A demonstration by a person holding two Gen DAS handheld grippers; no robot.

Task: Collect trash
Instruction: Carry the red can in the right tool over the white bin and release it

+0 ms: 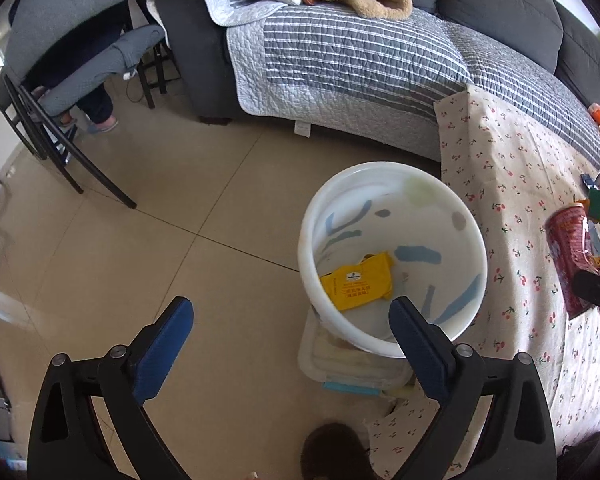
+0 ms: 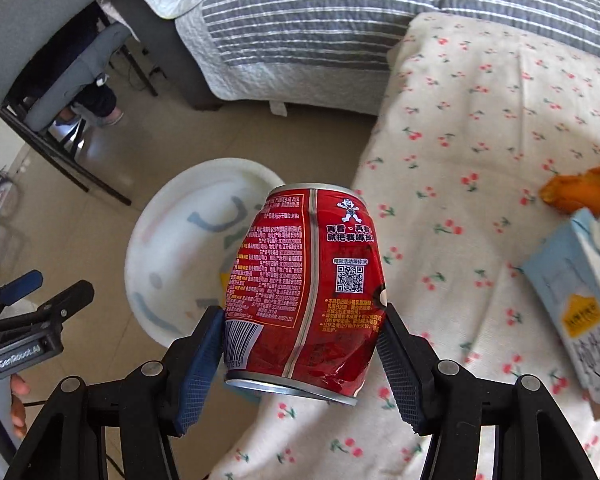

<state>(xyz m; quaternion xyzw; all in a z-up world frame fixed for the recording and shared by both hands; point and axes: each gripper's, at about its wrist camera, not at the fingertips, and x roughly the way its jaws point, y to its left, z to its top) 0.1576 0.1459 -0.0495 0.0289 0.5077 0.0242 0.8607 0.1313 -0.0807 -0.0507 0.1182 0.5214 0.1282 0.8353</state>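
A dented red drink can is clamped between the blue pads of my right gripper, above the table's left edge; the same red can shows at the right of the left wrist view. A white bucket stands on the floor beside the table, with a yellow wrapper lying in its bottom. The bucket lies just left of the can in the right wrist view. My left gripper hangs open above the floor and the bucket's near rim, holding nothing.
A table with a cherry-print cloth carries an orange peel and a light blue carton. A sofa with a striped cover stands behind. A person sits on a chair at far left. A clear plastic box sits under the bucket.
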